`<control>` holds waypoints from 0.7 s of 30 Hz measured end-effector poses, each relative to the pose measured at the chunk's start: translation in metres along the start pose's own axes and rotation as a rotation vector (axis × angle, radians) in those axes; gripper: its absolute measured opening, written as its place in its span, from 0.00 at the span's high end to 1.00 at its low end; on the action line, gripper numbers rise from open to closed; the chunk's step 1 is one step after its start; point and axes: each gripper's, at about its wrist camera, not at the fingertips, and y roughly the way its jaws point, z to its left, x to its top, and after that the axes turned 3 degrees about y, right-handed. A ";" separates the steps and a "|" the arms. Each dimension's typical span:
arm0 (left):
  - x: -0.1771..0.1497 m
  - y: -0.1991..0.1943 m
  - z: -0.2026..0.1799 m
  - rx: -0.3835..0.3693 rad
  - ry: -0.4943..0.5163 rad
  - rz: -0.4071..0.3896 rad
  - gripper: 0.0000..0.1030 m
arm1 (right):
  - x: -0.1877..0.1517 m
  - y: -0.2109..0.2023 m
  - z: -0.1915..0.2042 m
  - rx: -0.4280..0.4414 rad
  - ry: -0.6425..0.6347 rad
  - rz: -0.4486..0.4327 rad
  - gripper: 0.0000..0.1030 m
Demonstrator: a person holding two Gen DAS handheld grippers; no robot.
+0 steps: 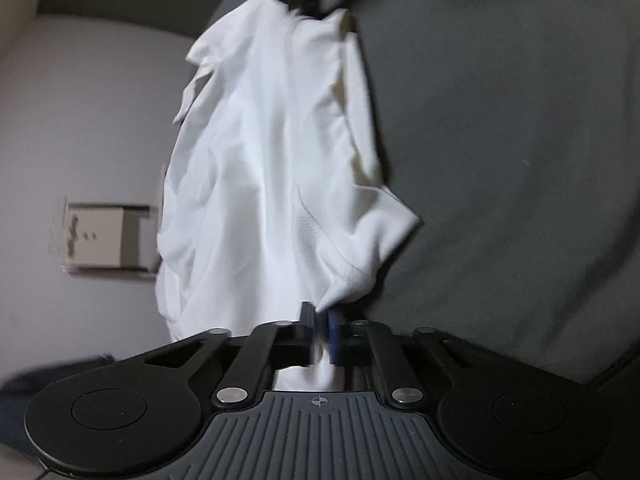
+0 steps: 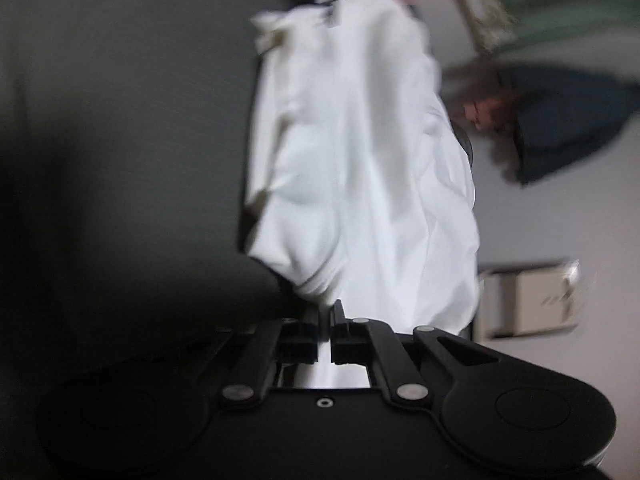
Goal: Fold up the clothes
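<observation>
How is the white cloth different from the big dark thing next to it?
The white garment is bright, while the dark fabric beside it is deep grey. The white garment is bunched and creased, stretched between the left gripper and the right gripper; the dark fabric looks smooth and no gripper holds it. The white garment looks narrower here. Both look like soft cloth.

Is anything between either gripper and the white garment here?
No. The left gripper and right gripper are each shut on an end of the white garment, which spans between them. Nothing visible intervenes.
</observation>
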 end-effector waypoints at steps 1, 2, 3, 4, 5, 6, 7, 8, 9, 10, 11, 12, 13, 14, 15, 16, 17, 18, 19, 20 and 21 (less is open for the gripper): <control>0.000 -0.004 0.004 -0.009 -0.025 -0.012 0.95 | -0.002 -0.006 -0.010 0.023 0.055 -0.020 0.95; -0.001 -0.010 0.009 -0.015 -0.053 -0.027 0.95 | -0.004 -0.013 -0.021 0.052 0.114 -0.042 0.95; -0.003 -0.017 0.014 -0.010 -0.076 -0.046 0.95 | -0.005 -0.020 -0.033 0.080 0.172 -0.064 0.96; -0.004 -0.026 0.019 0.004 -0.098 -0.065 0.95 | -0.006 -0.028 -0.046 0.112 0.234 -0.077 0.95; -0.005 -0.035 0.024 0.018 -0.118 -0.082 0.95 | -0.008 -0.037 -0.062 0.154 0.296 -0.090 0.96; -0.007 -0.045 0.030 0.036 -0.141 -0.097 0.95 | -0.008 -0.049 -0.072 0.179 0.300 -0.109 0.96; -0.008 -0.056 0.037 0.044 -0.160 -0.108 0.95 | -0.009 -0.061 -0.083 0.204 0.303 -0.128 0.96; -0.009 -0.069 0.044 0.047 -0.168 -0.117 0.95 | -0.009 -0.073 -0.093 0.229 0.306 -0.147 0.96; -0.010 -0.081 0.048 0.046 -0.159 -0.131 0.96 | -0.009 -0.082 -0.096 0.251 0.268 -0.143 0.96; -0.009 -0.092 0.050 0.028 -0.142 -0.143 0.96 | -0.009 -0.091 -0.098 0.272 0.228 -0.138 0.96; -0.008 -0.102 0.049 0.001 -0.125 -0.150 0.95 | -0.008 -0.100 -0.101 0.294 0.189 -0.133 0.96; -0.005 -0.110 0.047 -0.034 -0.112 -0.153 0.96 | -0.009 -0.107 -0.097 0.333 0.140 -0.116 0.96; -0.003 -0.116 0.044 -0.072 -0.100 -0.154 0.96 | -0.009 -0.111 -0.090 0.369 0.109 -0.100 0.96; 0.000 -0.119 0.037 -0.114 -0.089 -0.157 0.96 | -0.009 -0.112 -0.079 0.399 0.078 -0.093 0.96; 0.002 -0.119 0.027 -0.145 -0.072 -0.159 0.95 | -0.007 -0.109 -0.064 0.430 0.053 -0.078 0.96; 0.004 -0.113 0.017 -0.185 -0.061 -0.142 0.95 | -0.006 -0.101 -0.054 0.432 0.073 -0.054 0.95; 0.006 -0.107 0.007 -0.216 -0.058 -0.123 0.95 | -0.004 -0.092 -0.044 0.433 0.093 -0.030 0.95; 0.008 -0.099 0.000 -0.223 -0.070 -0.101 0.95 | -0.002 -0.084 -0.035 0.433 0.114 -0.007 0.93; 0.009 -0.092 -0.006 -0.235 -0.086 -0.078 0.95 | -0.003 -0.076 -0.033 0.444 0.162 0.020 0.93; 0.009 -0.085 -0.008 -0.255 -0.116 -0.056 0.95 | -0.004 -0.067 -0.031 0.456 0.212 0.046 0.87; 0.008 -0.080 -0.009 -0.267 -0.151 -0.042 0.95 | -0.009 -0.061 -0.037 0.470 0.279 0.065 0.74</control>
